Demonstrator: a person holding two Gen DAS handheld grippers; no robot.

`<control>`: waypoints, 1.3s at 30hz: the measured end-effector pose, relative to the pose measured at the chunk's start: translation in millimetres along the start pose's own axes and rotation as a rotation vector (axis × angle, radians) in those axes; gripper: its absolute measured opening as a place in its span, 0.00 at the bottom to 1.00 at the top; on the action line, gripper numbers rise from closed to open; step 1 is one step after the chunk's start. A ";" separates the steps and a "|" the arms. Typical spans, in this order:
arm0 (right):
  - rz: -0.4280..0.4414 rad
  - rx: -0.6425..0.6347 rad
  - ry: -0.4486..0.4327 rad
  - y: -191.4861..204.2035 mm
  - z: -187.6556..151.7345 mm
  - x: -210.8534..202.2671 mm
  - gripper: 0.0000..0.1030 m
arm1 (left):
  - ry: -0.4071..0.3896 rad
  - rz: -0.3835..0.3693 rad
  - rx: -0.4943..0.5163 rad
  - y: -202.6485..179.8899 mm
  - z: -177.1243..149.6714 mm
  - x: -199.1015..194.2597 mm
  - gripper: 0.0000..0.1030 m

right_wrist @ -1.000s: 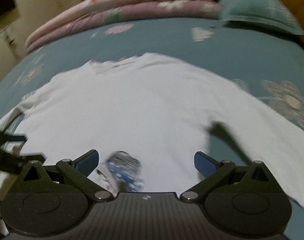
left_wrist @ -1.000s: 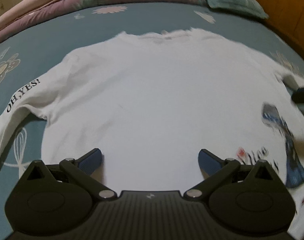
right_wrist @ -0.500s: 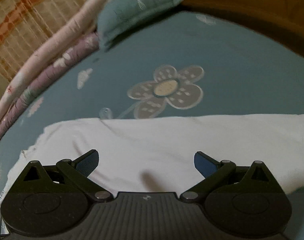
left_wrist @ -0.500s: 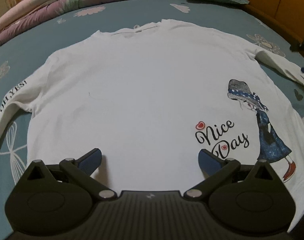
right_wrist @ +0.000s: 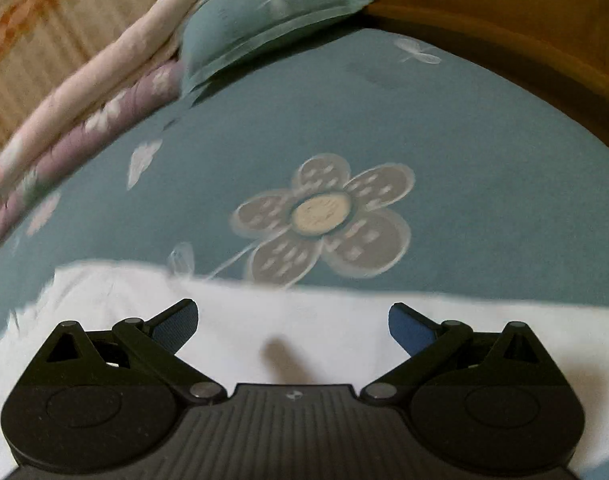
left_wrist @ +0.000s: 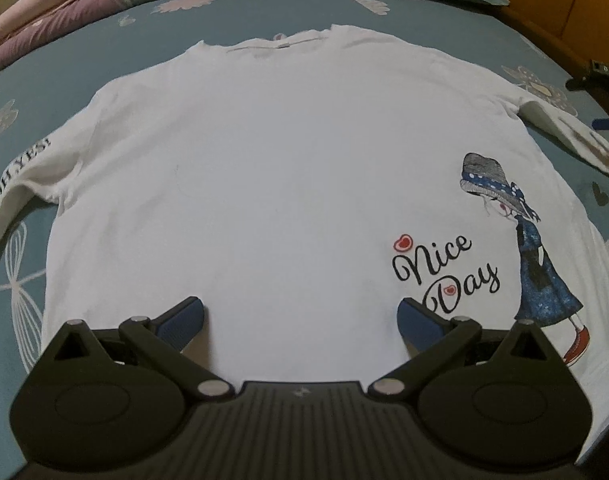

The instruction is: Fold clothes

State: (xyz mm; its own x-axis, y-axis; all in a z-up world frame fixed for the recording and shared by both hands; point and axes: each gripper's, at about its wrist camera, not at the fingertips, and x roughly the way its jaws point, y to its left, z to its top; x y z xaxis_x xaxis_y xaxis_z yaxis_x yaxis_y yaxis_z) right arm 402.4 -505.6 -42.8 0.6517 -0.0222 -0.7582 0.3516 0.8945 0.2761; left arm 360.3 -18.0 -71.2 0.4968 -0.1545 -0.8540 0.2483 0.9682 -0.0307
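The white shirt (left_wrist: 272, 184) lies flat on the bed (left_wrist: 240, 20), spread ahead of the left gripper (left_wrist: 300, 316), whose jaws stand wide and empty. The right gripper (right_wrist: 292, 320), also wide, hangs over the sleeve (right_wrist: 304, 312). Pinching the sheet along with the sleeve would likely drag and wrinkle the shirt.

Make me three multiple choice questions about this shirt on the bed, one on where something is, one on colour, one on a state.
1. Where on the white long-sleeved shirt is the "Nice Day" print?
A. by the collar
B. near the hem, beside the girl print
C. on a sleeve

2. What colour is the bedsheet?
A. teal
B. red
C. black

3. How is the left gripper?
A. shut on the hem
B. open, holding nothing
C. shut on a sleeve

Answers: B, the lettering sits low by the girl; A, teal with flowers; B, its fingers stand wide apart.
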 end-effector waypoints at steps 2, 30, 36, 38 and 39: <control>-0.110 -0.039 0.031 20.1 -13.7 12.2 1.00 | 0.001 0.001 -0.003 0.3 -0.2 1.3 0.99; -0.110 -0.236 0.016 25.5 -34.7 -1.4 1.00 | 0.008 0.006 -0.007 1.3 0.0 3.7 0.99; -0.215 -0.025 -0.020 -52.4 -38.3 -53.0 1.00 | 0.012 0.010 -0.002 -0.2 0.9 5.2 0.99; -0.292 0.012 -0.005 -72.1 -46.4 -59.3 1.00 | 0.013 0.011 -0.002 -0.5 1.1 5.2 0.99; -0.334 0.020 0.010 -79.3 -51.0 -58.2 1.00 | 0.013 0.011 -0.001 -0.5 1.4 5.5 0.99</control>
State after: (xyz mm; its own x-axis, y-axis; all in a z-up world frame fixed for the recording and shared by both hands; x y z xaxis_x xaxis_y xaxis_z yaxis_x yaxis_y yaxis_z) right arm 302.4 -552.4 -50.7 0.4915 -0.3084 -0.8144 0.5582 0.8294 0.0229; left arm 364.0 -19.6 -75.1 0.4885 -0.1408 -0.8611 0.2416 0.9701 -0.0216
